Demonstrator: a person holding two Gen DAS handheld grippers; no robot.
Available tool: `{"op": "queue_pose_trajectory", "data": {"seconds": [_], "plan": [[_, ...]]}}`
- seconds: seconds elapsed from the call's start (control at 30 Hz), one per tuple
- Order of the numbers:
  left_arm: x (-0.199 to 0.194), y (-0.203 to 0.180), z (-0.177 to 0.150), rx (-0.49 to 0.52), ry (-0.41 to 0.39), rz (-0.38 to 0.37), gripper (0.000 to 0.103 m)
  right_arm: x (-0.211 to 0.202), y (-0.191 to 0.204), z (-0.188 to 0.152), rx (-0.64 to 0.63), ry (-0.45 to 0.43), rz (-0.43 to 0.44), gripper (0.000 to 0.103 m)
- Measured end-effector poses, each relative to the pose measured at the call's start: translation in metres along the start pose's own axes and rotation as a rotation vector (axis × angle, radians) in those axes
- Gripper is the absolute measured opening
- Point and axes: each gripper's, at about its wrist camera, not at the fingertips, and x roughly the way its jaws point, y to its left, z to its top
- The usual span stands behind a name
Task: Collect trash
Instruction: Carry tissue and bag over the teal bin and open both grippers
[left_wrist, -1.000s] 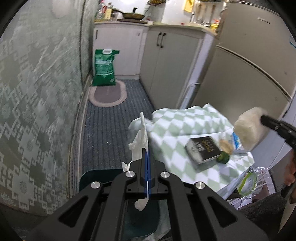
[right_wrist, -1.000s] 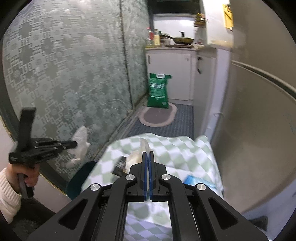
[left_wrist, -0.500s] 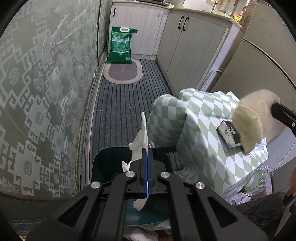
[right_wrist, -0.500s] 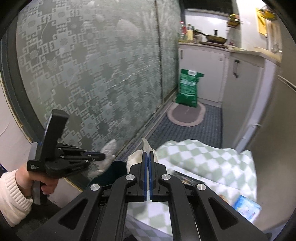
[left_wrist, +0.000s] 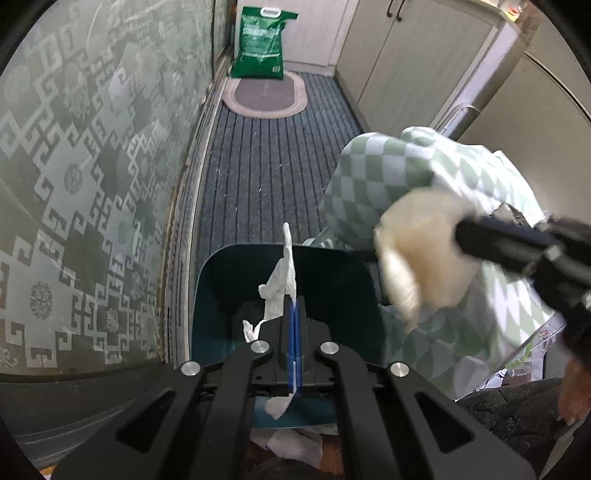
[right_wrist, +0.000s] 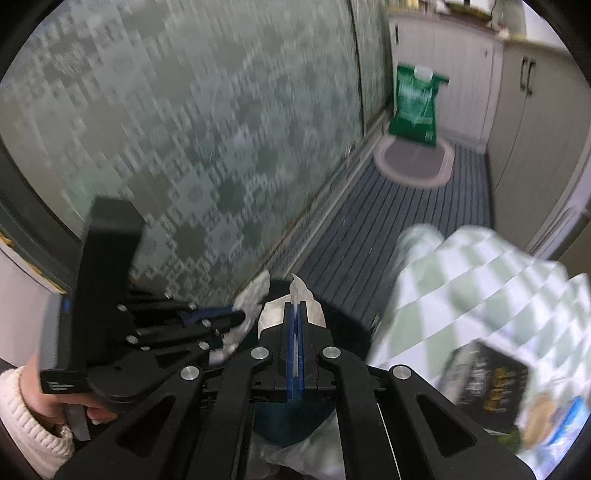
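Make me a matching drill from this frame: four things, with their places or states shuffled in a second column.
Things:
1. white tissue
2. cream wad
3. green bag
4. black box

Places or states:
A. lying on the checked cloth
B. standing on the floor at the far end, behind the oval mat
C. pinched in the left gripper above the teal bin
D. pinched in the right gripper

Pairs: 1-C, 2-D, 3-B, 4-A

The striped floor mat (left_wrist: 266, 155) carries the teal bin (left_wrist: 210, 295). Beyond the bin lies an oval rug (left_wrist: 264, 96), with a green bag (left_wrist: 260, 44) standing on it.
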Motion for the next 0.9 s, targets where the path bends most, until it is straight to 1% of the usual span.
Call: {"op": "queue_pose_trajectory", "data": {"seconds": [0.13, 0.23, 0.37, 0.43, 0.5, 0.53, 0.6, 0.67, 0.73, 0.8, 0.9], "plan": [[0.013, 0.009, -0.003, -0.004, 0.043, 0.022, 0.001, 0.028, 0.005, -0.004, 0.004, 0.071, 0.007, 0.001], [0.024, 0.015, -0.005, -0.012, 0.077, 0.021, 0.001, 0.046, 0.01, -0.007, -0.003, 0.118, 0.0, 0.001], [0.035, 0.021, -0.009, -0.02, 0.115, 0.012, 0.001, 0.068, 0.014, -0.013, -0.007, 0.17, -0.004, 0.001], [0.042, 0.024, -0.011, -0.016, 0.134, 0.015, 0.001, 0.073, 0.016, -0.014, -0.015, 0.183, -0.011, 0.001], [0.052, 0.027, -0.013, -0.017, 0.17, 0.012, 0.002, 0.076, 0.018, -0.015, -0.017, 0.194, -0.022, 0.001], [0.056, 0.027, -0.015, -0.012, 0.187, 0.004, 0.003, 0.078, 0.018, -0.015, -0.018, 0.199, -0.021, 0.001], [0.059, 0.027, -0.017, -0.005, 0.195, 0.012, 0.007, 0.081, 0.018, -0.015, -0.022, 0.207, -0.024, 0.001], [0.059, 0.028, -0.018, -0.007, 0.194, 0.014, 0.014, 0.083, 0.019, -0.013, -0.024, 0.211, -0.024, 0.001], [0.056, 0.03, -0.018, -0.018, 0.181, 0.014, 0.027, 0.085, 0.02, -0.012, -0.026, 0.212, -0.024, 0.001], [0.052, 0.031, -0.016, -0.028, 0.165, 0.015, 0.038, 0.085, 0.019, -0.011, -0.026, 0.211, -0.022, 0.001], [0.042, 0.034, -0.013, -0.041, 0.122, 0.012, 0.044, 0.085, 0.019, -0.011, -0.027, 0.208, -0.016, 0.001]]}}
